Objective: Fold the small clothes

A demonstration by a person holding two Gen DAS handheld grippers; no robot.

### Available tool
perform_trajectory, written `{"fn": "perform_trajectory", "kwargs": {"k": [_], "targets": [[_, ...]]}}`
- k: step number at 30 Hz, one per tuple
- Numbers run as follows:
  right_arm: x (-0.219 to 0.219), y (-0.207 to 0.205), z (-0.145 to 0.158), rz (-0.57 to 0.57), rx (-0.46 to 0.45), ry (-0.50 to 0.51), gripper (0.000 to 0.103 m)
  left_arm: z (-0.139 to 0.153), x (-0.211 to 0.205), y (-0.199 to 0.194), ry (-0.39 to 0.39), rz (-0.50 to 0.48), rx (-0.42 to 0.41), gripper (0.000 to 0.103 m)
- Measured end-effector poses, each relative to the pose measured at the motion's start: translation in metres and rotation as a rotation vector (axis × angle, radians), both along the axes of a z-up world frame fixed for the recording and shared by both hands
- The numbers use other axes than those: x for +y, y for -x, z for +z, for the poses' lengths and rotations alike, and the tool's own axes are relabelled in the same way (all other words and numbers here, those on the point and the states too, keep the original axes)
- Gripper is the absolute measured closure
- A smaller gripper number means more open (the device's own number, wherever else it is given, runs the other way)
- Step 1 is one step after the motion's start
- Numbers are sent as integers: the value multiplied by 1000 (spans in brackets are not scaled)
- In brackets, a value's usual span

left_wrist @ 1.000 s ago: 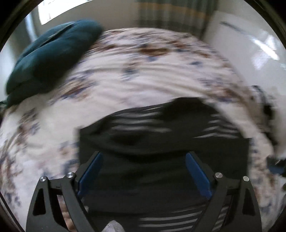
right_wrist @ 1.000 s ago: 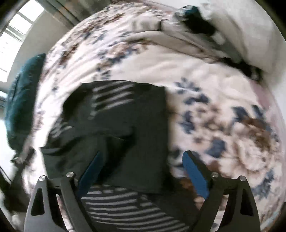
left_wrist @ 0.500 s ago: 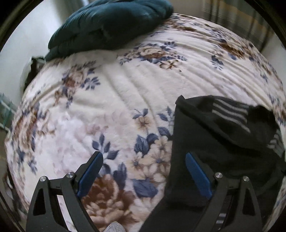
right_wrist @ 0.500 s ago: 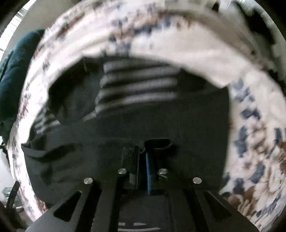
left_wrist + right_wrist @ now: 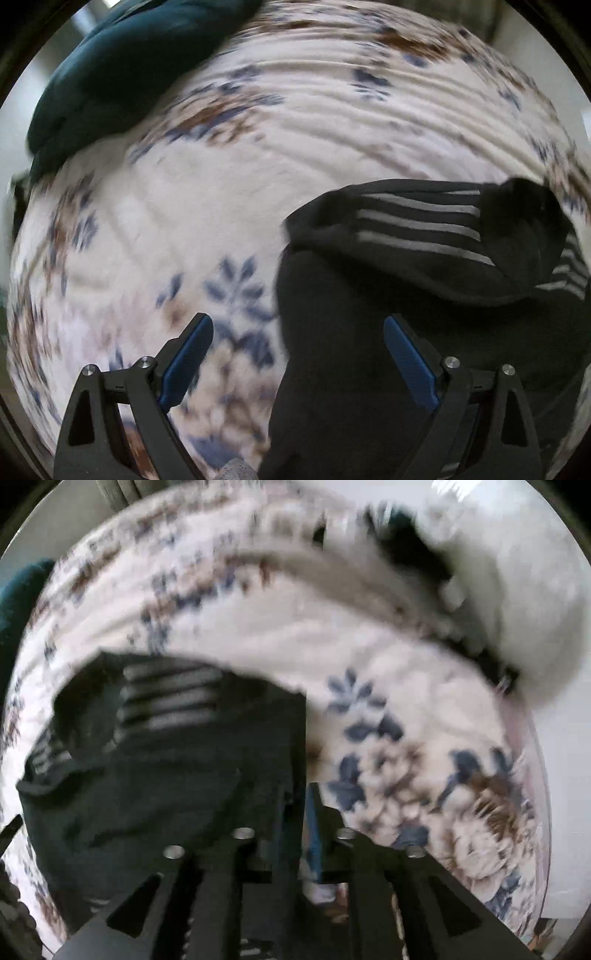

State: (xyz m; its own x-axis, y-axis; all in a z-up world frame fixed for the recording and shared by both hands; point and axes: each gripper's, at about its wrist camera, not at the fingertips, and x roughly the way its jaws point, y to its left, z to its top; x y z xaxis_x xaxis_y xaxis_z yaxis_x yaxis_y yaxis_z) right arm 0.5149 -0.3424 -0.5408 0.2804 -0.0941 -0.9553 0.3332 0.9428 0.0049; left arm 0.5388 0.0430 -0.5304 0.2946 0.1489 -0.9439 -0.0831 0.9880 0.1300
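The floral blanket (image 5: 229, 192) covers the bed and carries everything; a wide stretch of it lies bare to the left of and beyond the black garment (image 5: 369, 332), while a dark teal cushion (image 5: 122, 62) sits at its far left edge; in the right wrist view a pale heap of bedding (image 5: 517, 602) with something dark on it rises along the far right edge, and bare blanket runs between that heap and the garment; both views are blurred. The left gripper (image 5: 297, 354) hovers with its blue-padded fingers (image 5: 410, 365) wide apart, straddling the garment's left edge, one finger over blanket, the other over cloth. The right gripper (image 5: 295, 834) has its jaws drawn together, clamped on the garment's near right corner. The garment is black cloth with grey stripes, lying partly folded, a striped flap (image 5: 417, 229) turned over on its far side and a straight edge on its right.
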Motion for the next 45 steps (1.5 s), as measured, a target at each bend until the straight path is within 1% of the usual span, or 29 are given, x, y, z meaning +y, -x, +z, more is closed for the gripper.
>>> {"fn": "perform_trajectory", "kwargs": {"k": [2, 3, 4, 6, 8, 10, 12, 14, 15, 16, 18, 20, 22, 23, 25, 27, 29, 31, 32, 34, 35, 36, 37, 38, 39, 40, 41, 43, 45], "targets": [[19, 0, 16, 48, -86, -45, 58, -12, -11, -22, -59, -56, 25, 9], [33, -5, 17, 94, -99, -87, 52, -17, -14, -31, -82, -67, 35, 9], [46, -13, 12, 143, -90, -133, 52, -25, -15, -43, -103, -77, 48, 9], [83, -34, -17, 267, 16, -248, 52, -33, -14, -61, -118, -66, 61, 9], [114, -55, -53, 337, 107, -320, 52, -35, -12, -74, -124, -56, 45, 9], [131, -70, -78, 361, 119, -336, 52, -37, -6, -85, -143, -43, 47, 9], [135, -86, -89, 337, 86, -262, 53, -32, 0, -89, -136, -29, 44, 9], [123, -95, -83, 273, 44, -232, 53, -14, 5, -80, -118, -31, -2, 9], [114, -93, -79, 237, 42, -215, 53, -8, 5, -75, -116, -33, -22, 9], [101, -86, -75, 208, 64, -200, 53, 2, 7, -62, -109, -34, -46, 9], [83, -66, -73, 211, 115, -185, 53, 12, 10, -40, -89, -22, -68, 9], [61, -28, -75, 229, 194, -87, 53, 16, 18, -16, -59, -5, -62, 9], [40, 5, -78, 232, 261, -30, 53, 16, 25, 4, -46, 20, -56, 9], [30, 15, -80, 212, 276, -21, 52, 13, 29, 14, -38, 32, -44, 9], [4, 30, -79, 122, 266, -89, 52, 9, 32, 26, -35, 60, -22, 9], [-27, 40, -72, -19, 209, -180, 52, 2, 38, 31, -26, 88, -6, 9], [-44, 43, -61, -100, 125, -232, 51, -4, 48, 30, -55, 136, 11, 9], [-49, 38, -55, -118, 62, -274, 50, -2, 61, 27, -32, 179, 0, 9], [-48, 32, -55, -111, 44, -295, 46, 1, 68, 27, -19, 200, -15, 9], [-41, 18, -69, -88, 55, -331, 44, 8, 80, 26, 4, 241, -51, 9], [-32, 11, -81, -80, 79, -324, 44, 10, 83, 25, 2, 249, -52, 9], [-27, 6, -88, -65, 95, -305, 57, 11, 86, 24, -30, 262, -41, 9], [-19, 3, -94, -45, 109, -261, 70, 11, 86, 23, -53, 267, -32, 6], [-11, 2, -96, -16, 98, -194, 95, 10, 85, 23, -56, 262, -28, 3], [-5, 2, -93, 0, 72, -161, 99, 9, 84, 23, -39, 250, -29, 1], [-3, 4, -89, -11, 42, -141, 99, 7, 82, 23, -14, 234, -30, 1], [-5, 6, -84, -52, 18, -146, 99, 5, 79, 23, 3, 217, -29, 1], [-21, 16, -75, -135, -20, -142, 99, -1, 70, 20, -1, 173, -23, 1], [-27, 16, -70, -165, -30, -94, 100, -11, 64, 16, -14, 147, -2, 1]]}}
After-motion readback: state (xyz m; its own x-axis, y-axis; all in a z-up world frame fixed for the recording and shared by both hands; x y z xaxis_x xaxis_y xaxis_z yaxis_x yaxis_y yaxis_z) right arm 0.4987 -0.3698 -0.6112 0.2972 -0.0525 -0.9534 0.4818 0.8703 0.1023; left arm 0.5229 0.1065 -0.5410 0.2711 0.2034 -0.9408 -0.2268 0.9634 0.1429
